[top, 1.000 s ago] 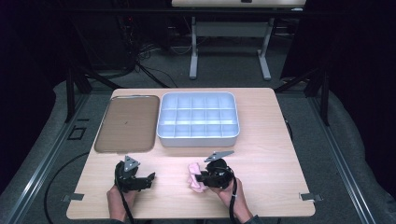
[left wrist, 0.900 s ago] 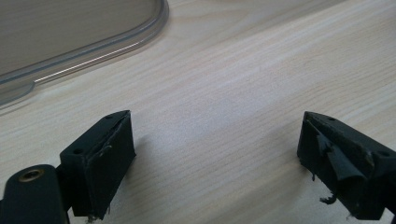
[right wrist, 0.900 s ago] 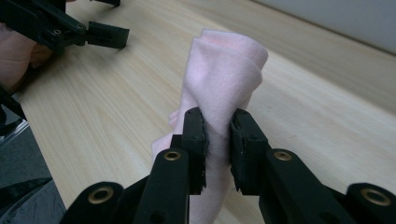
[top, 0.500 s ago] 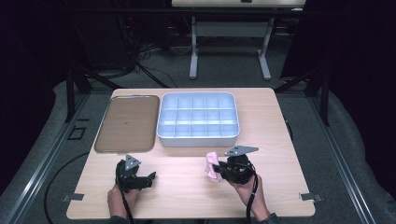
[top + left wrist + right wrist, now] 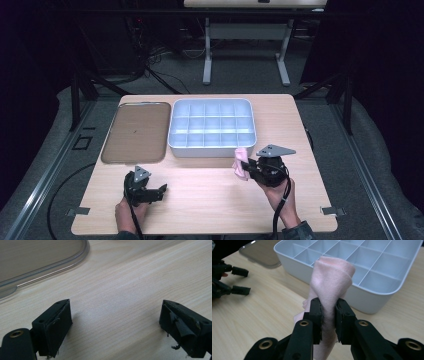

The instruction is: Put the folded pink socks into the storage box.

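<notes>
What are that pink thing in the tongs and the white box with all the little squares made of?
The pink thing looks like soft fleecy cloth: matte, fuzzy, folding limply where the right tongs squeeze it. The white box seems moulded plastic: smooth, faintly glossy, thin dividers, rounded corners.
</notes>
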### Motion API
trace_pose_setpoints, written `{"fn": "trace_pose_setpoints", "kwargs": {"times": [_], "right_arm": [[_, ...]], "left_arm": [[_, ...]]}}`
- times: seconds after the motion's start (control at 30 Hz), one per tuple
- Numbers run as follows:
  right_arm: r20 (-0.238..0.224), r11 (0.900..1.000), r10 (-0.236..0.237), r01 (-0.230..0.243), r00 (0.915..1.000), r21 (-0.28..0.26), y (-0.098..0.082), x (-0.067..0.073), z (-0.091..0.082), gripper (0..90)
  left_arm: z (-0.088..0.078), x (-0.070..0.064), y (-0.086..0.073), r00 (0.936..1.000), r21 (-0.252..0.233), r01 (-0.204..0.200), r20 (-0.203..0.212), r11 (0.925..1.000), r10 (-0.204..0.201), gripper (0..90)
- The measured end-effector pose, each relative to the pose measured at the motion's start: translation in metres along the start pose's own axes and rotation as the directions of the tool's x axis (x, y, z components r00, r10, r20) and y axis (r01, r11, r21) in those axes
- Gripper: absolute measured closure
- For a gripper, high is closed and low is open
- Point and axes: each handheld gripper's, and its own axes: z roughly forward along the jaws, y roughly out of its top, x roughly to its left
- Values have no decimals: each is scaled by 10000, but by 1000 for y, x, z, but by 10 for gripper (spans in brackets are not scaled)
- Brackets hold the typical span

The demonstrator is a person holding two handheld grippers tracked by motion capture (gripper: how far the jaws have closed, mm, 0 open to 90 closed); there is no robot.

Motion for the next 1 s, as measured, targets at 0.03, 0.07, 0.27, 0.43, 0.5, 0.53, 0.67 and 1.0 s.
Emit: {"fn": "trace_pose_setpoints", "kwargs": {"times": [0.03, 0.07, 0.27, 0.43, 0.5, 0.53, 0.67, 1.0], "right_arm": [[53, 10000, -26, 26, 10000, -22, 2, -1, -1, 772], [149, 9999, -59, 61, 9999, -128, 4, -2, -2, 772], [509, 9998, -65, 74, 9987, -169, 14, -12, -1, 772], [752, 9994, 5, 20, 9972, -334, 24, -23, 3, 771], [842, 9991, 39, -4, 9964, -421, 27, -27, 5, 772], [874, 9993, 25, 8, 9962, -378, 28, -29, 5, 771], [1035, 9986, 85, -31, 9946, -524, 34, -36, 8, 771], [1427, 9980, -47, 136, 9898, -618, 51, -48, 21, 770]], "left_arm": [[0, 0, 0, 10000, -1, 11, 13, 10000, -11, 106], [0, 0, 0, 10000, 0, 0, 2, 10000, 0, 106], [0, 0, 0, 10000, 22, 5, 29, 10000, -5, 106], [0, 0, 0, 10000, 7, 6, 23, 10000, -6, 106], [0, 0, 0, 10000, 11, 11, 19, 10000, -11, 106], [0, 0, 0, 10000, 9, 11, 17, 10000, -12, 106], [0, 0, 0, 10000, 9, 11, 17, 10000, -11, 106], [0, 0, 0, 10000, 10, 8, 19, 10000, -8, 106]]}}
